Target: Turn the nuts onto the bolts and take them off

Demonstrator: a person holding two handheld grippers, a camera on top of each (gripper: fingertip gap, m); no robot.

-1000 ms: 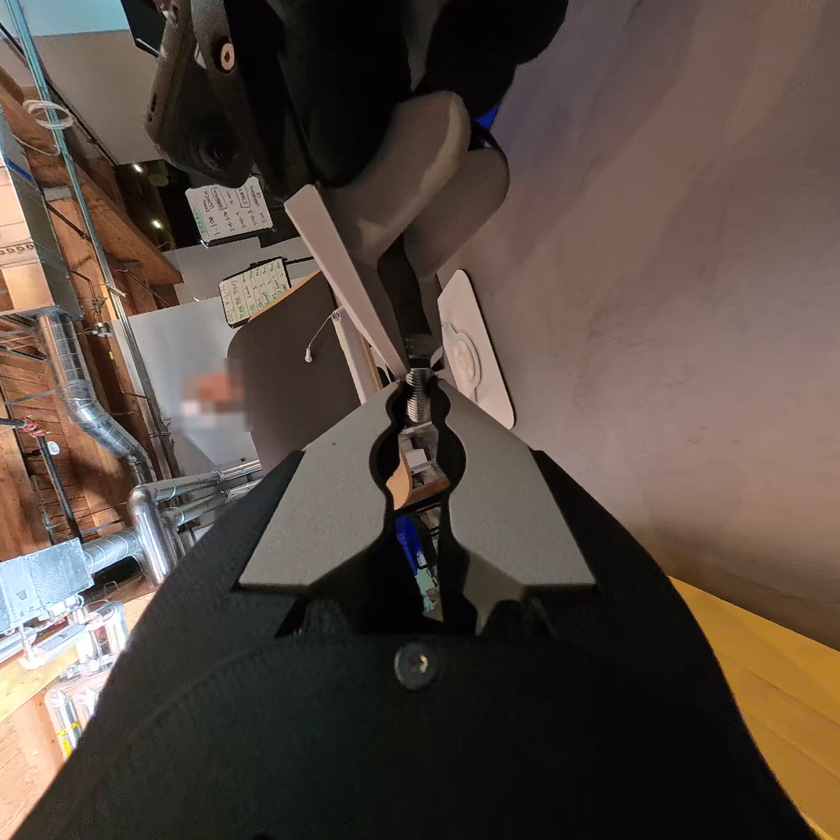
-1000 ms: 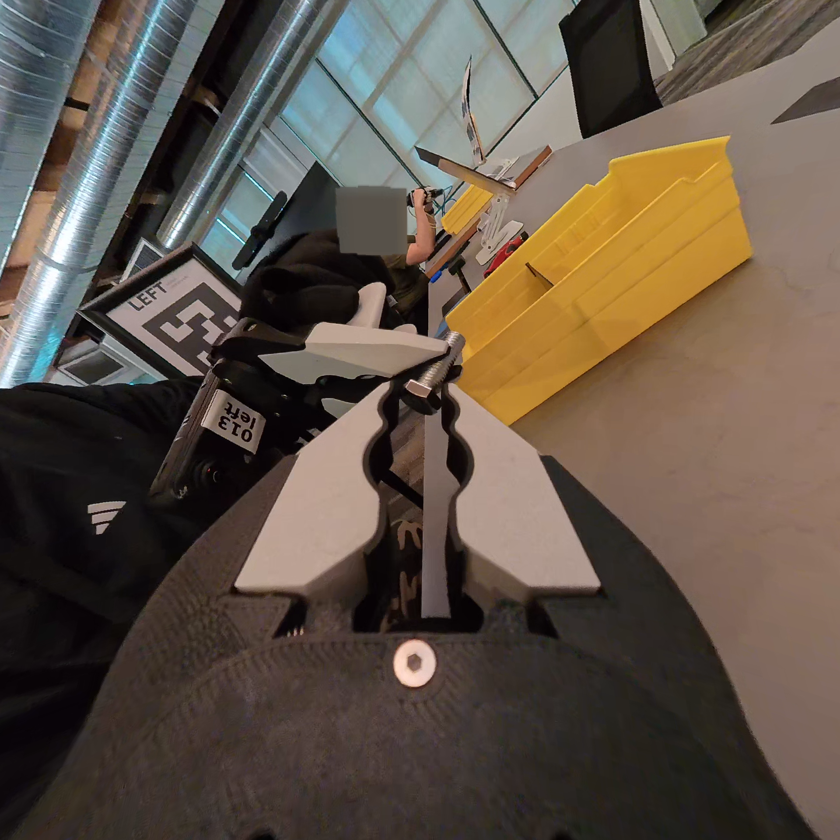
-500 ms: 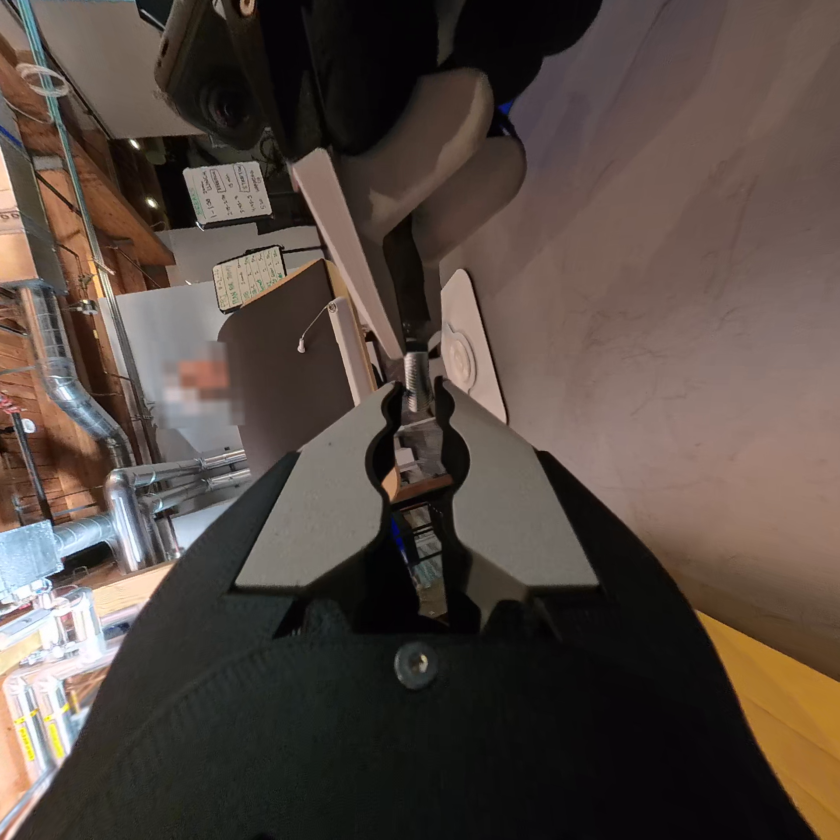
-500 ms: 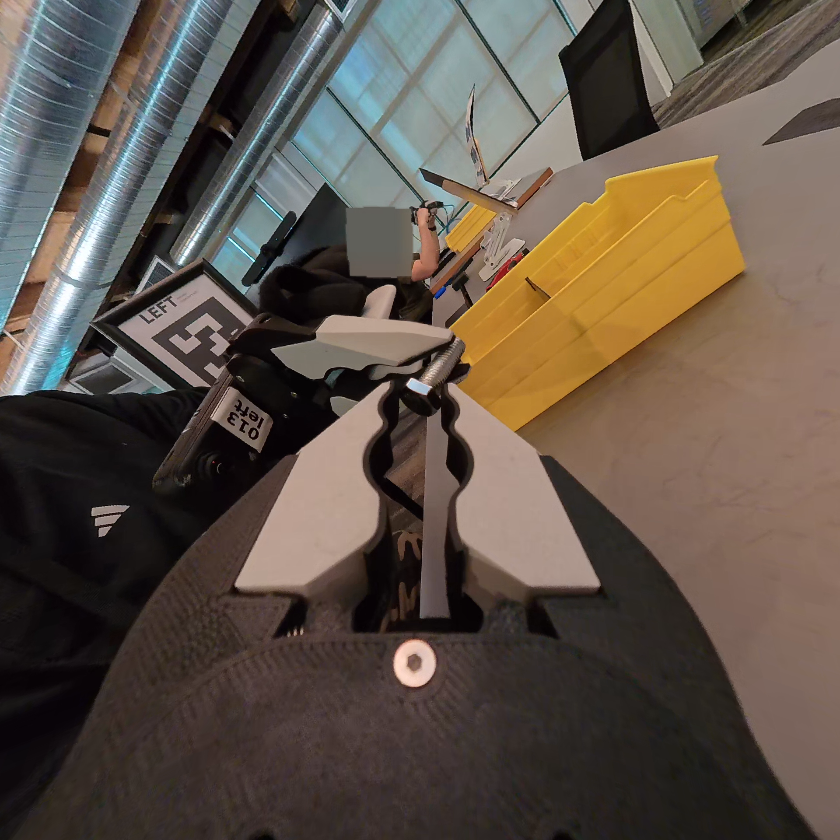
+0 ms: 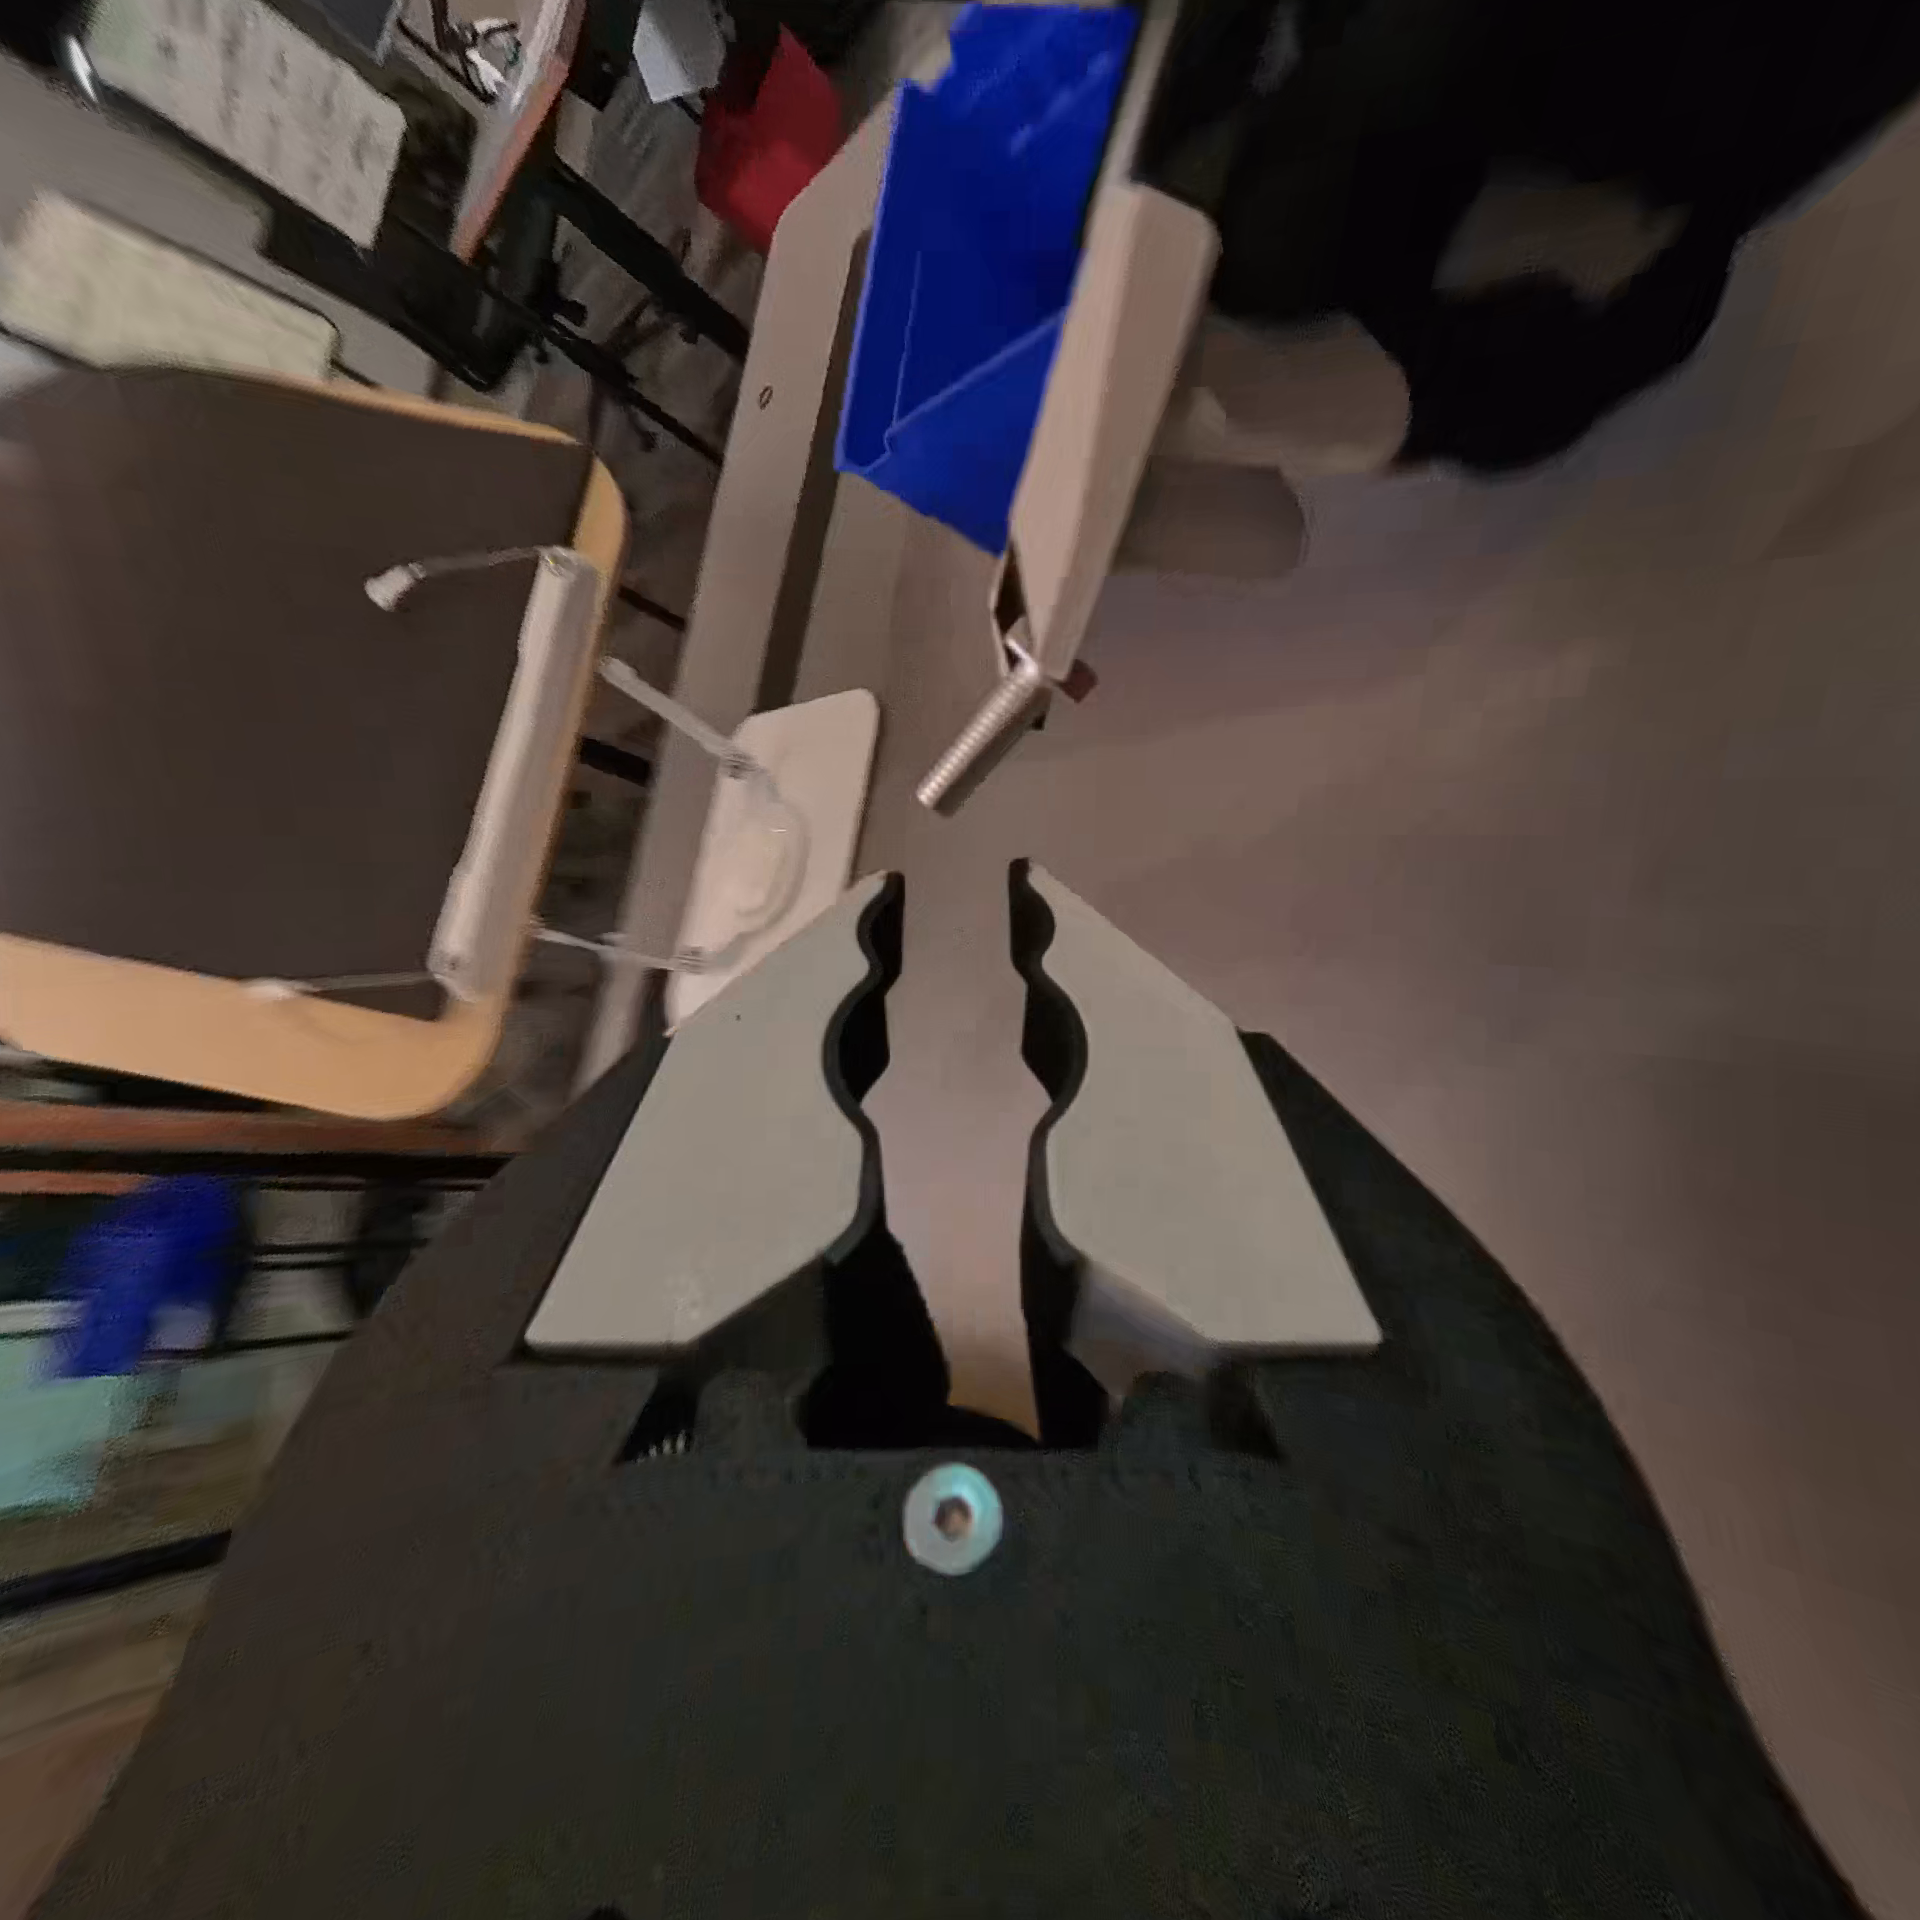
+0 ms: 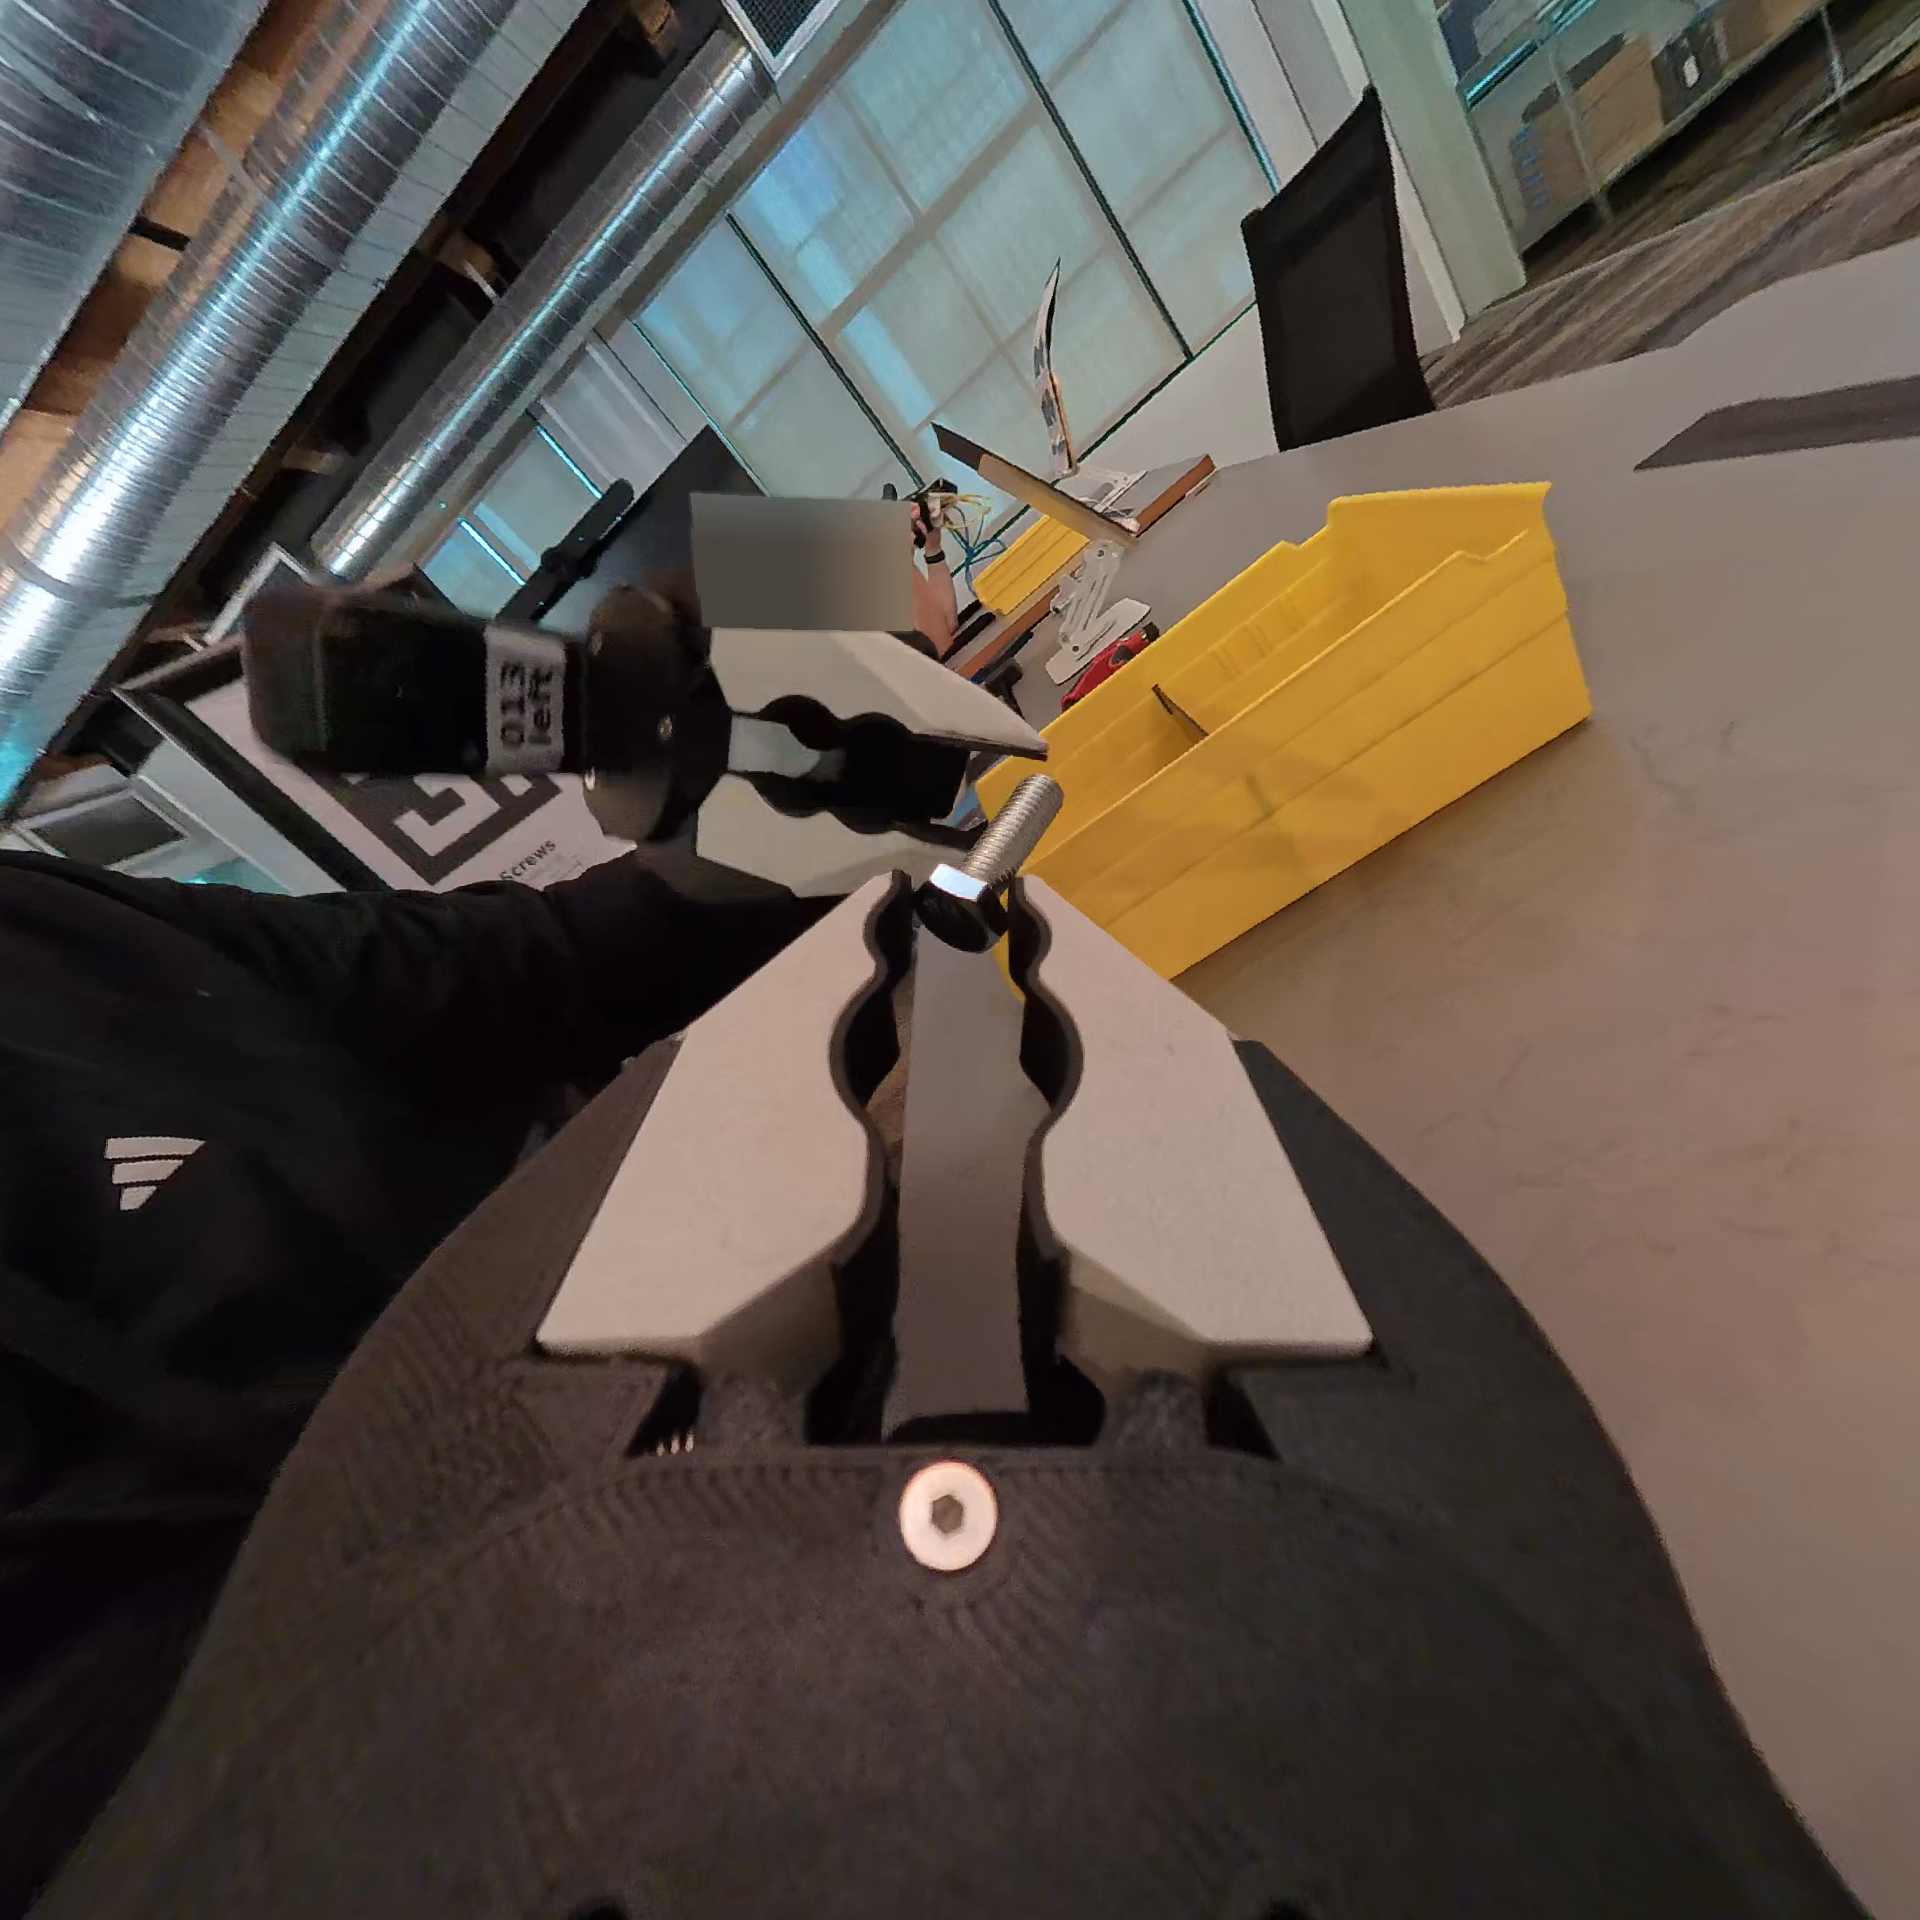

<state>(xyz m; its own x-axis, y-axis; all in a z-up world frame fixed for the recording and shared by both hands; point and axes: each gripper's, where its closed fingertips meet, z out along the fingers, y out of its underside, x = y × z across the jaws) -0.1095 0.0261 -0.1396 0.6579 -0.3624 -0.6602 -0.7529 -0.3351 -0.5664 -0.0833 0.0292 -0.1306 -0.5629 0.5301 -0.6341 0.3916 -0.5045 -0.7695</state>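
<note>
Here the right claw [image 6: 958,902] is clenched on the hex head of a bolt [image 6: 995,844] at its very tips, mid-frame in the right wrist view, the threaded shank slanting up and right, free of any nut. The left claw [image 5: 954,875] is released, its jaws parted with only grey bench [image 5: 1558,935] showing between them; the bolt hangs just above its tips, not touching. In the right wrist view a yellow bin [image 6: 1351,727] sits on the bench at right centre.
</note>
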